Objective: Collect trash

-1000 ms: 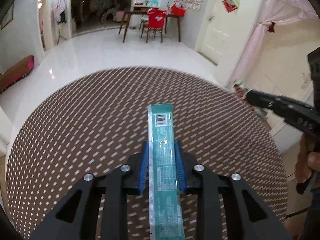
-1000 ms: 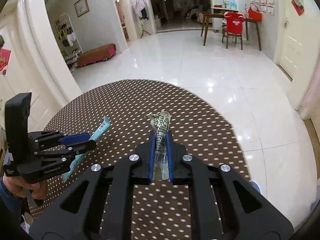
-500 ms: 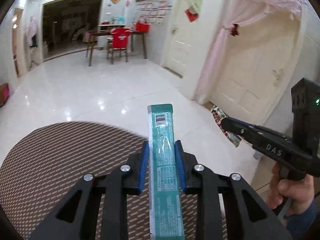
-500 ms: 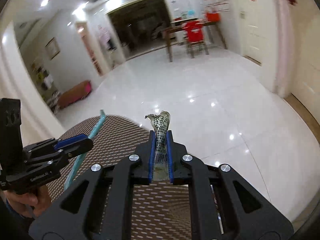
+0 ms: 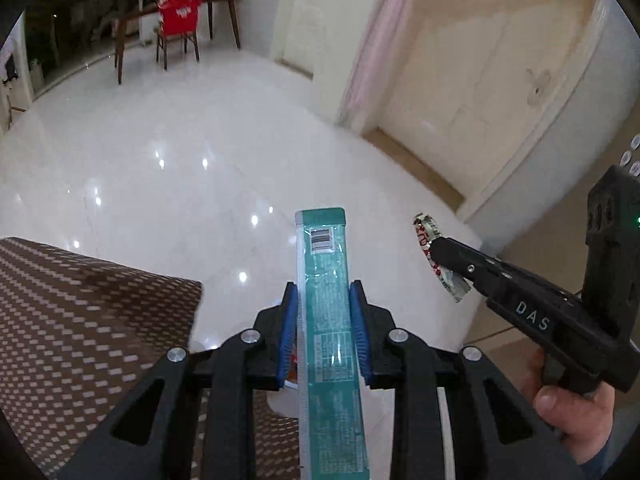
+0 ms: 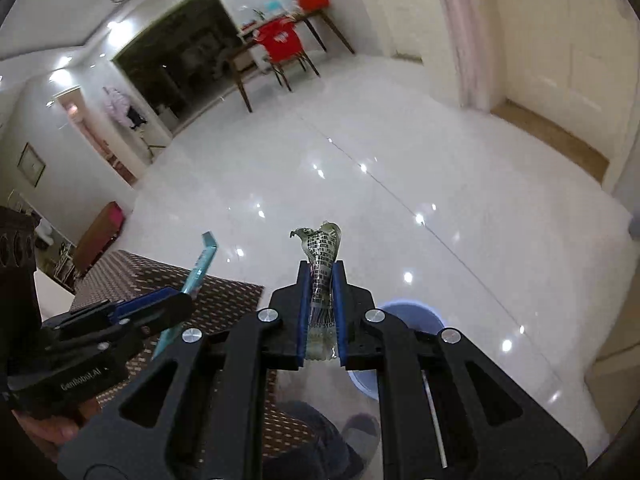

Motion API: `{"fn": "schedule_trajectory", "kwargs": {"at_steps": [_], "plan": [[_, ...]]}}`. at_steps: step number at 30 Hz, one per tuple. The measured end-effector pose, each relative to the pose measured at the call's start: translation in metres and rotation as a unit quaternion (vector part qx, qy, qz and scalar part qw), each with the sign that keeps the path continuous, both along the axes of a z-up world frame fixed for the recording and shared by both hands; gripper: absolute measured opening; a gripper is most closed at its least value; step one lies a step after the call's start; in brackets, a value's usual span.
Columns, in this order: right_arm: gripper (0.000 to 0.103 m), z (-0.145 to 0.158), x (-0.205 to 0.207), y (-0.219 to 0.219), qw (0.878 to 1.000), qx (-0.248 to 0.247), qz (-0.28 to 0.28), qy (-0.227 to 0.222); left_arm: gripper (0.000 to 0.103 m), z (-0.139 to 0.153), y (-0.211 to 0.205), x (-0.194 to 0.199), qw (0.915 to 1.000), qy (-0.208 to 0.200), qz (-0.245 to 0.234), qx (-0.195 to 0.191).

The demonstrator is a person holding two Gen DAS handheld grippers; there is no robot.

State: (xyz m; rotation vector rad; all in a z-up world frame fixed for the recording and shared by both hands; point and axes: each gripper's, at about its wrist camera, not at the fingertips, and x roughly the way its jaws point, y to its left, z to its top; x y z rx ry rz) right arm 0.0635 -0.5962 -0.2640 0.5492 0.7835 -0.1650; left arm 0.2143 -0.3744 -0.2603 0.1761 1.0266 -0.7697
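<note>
Open white floor (image 6: 400,184) ahead of both grippers, nothing standing on it nearby. Bench (image 5: 80,320) edge crowds the lower left. Blue bin (image 6: 416,312) rim just below the right gripper (image 6: 321,304). Table and red chair (image 6: 280,46) well apart, far wall.

The left hand-held gripper (image 5: 324,332) angles downward, its blue pads (image 5: 289,332) clamped tight. The right hand-held gripper (image 6: 320,304) (gripped by a bare hand (image 5: 576,420)) is likewise pinched closed.
</note>
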Motion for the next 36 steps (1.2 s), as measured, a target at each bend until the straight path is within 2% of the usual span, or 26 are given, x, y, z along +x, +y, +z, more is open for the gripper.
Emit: {"fn": "schedule_trajectory", "kwargs": {"at_steps": [4,8,9,10,11,12,14,16,21,25,31,36], "plan": [[0.012,-0.022,0.003,-0.016,1.0,0.019,-0.007,0.021,0.026,-0.029,-0.025,0.004,0.9994,0.024,-0.006,0.026],[0.015,-0.045,0.004,-0.026,0.999,0.036,-0.015,0.037,0.027,-0.052,-0.033,0.018,0.9977,0.056,-0.008,0.037],[0.018,-0.053,0.004,-0.031,0.998,0.044,-0.018,0.044,0.04,-0.056,-0.039,0.021,0.9972,0.064,-0.008,0.038],[0.04,-0.06,0.004,-0.036,0.997,0.054,-0.023,0.048,0.054,-0.06,-0.043,0.026,0.9967,0.071,-0.007,0.039],[0.059,-0.066,0.003,-0.042,0.996,0.064,-0.033,0.05,0.081,-0.062,-0.043,0.03,0.9967,0.074,0.001,0.033],[0.082,-0.068,0.0,-0.046,0.995,0.069,-0.043,0.05,0.087,-0.063,-0.042,0.036,0.9971,0.07,0.009,0.028],[0.084,-0.069,-0.005,-0.052,0.994,0.075,-0.057,0.048,0.087,-0.059,-0.04,0.041,0.9976,0.063,0.015,0.025],[0.094,-0.068,-0.009,-0.053,0.994,0.074,-0.062,0.049,0.088,-0.056,-0.034,0.042,0.9978,0.059,0.017,0.024],[0.097,-0.059,-0.018,-0.052,0.994,0.058,-0.082,0.052,0.092,-0.038,-0.019,0.035,0.9992,0.022,0.023,0.024],[0.097,-0.043,-0.026,-0.043,0.994,0.037,-0.092,0.049,0.092,-0.015,-0.001,0.02,0.9996,-0.012,0.022,0.009],[0.097,-0.001,-0.033,-0.016,0.995,0.008,-0.099,0.024,0.092,0.03,0.033,-0.008,0.9976,-0.064,0.022,-0.018],[0.097,0.045,-0.032,0.021,0.996,-0.02,-0.086,-0.003,0.094,0.068,0.078,-0.032,0.9914,-0.12,0.042,-0.029]]}}
